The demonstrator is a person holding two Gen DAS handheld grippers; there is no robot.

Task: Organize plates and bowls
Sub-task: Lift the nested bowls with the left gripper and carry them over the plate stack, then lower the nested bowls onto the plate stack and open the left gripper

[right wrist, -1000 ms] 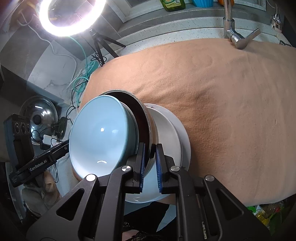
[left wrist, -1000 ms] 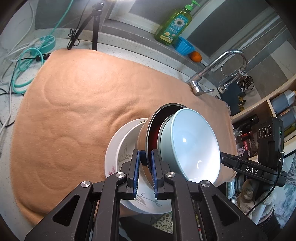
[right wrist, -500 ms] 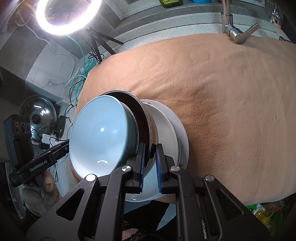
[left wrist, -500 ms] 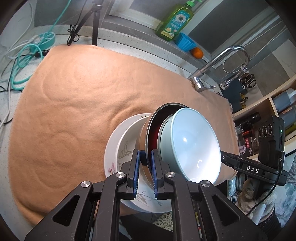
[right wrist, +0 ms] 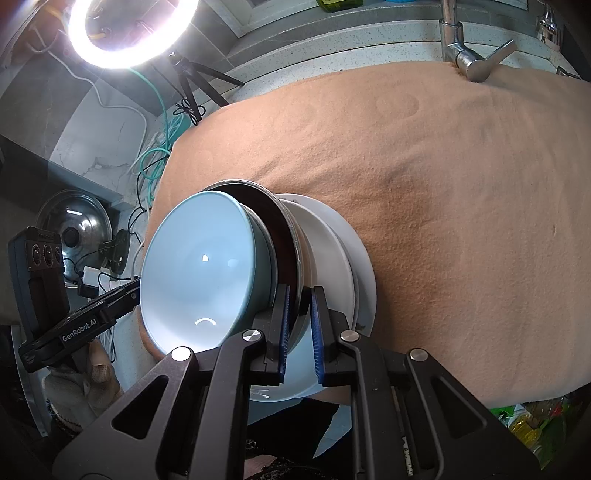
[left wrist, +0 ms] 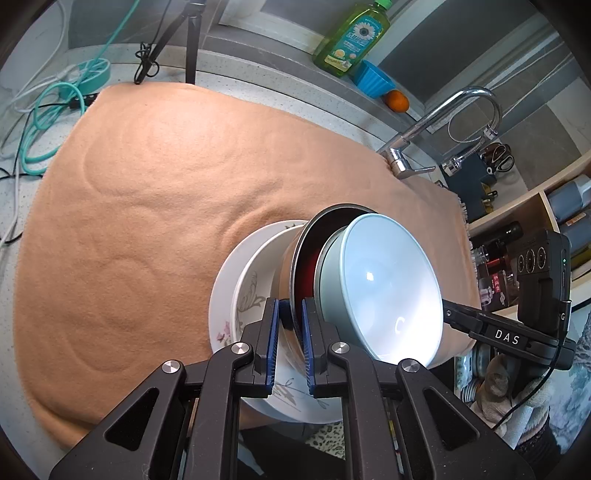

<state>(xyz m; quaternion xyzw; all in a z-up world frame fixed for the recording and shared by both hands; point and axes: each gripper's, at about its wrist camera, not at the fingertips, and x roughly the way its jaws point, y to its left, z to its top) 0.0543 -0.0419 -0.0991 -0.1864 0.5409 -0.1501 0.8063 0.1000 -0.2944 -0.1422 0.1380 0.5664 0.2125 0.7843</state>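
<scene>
Both grippers hold the same nested stack of dishes, one on each side of it. The left gripper (left wrist: 289,345) has its jaws clamped on the rim of the dark bowl (left wrist: 310,258), whose inside shows red. The right gripper (right wrist: 298,328) has its jaws clamped on the opposite rim of that same dark bowl (right wrist: 275,225).

A pale blue bowl (left wrist: 388,291) sits nested inside the dark bowl, tilted, its opening facing away from the counter; in the right wrist view the pale blue bowl (right wrist: 203,273) fills the left middle of the frame. Beneath the dark bowl sit a white floral bowl (left wrist: 251,291) and a white plate (left wrist: 221,295), the plate outermost. The stack lies at the near edge of the counter, over an orange cloth (left wrist: 147,192) that covers most of it. Whether the plate touches the cloth I cannot tell.

At the far side stand a faucet (left wrist: 443,114), a green soap bottle (left wrist: 351,37), a small blue cup (left wrist: 373,79) and an orange fruit (left wrist: 397,101). A ring light (right wrist: 129,33) shines at the far left, with teal cable (left wrist: 44,110) coiled near it.
</scene>
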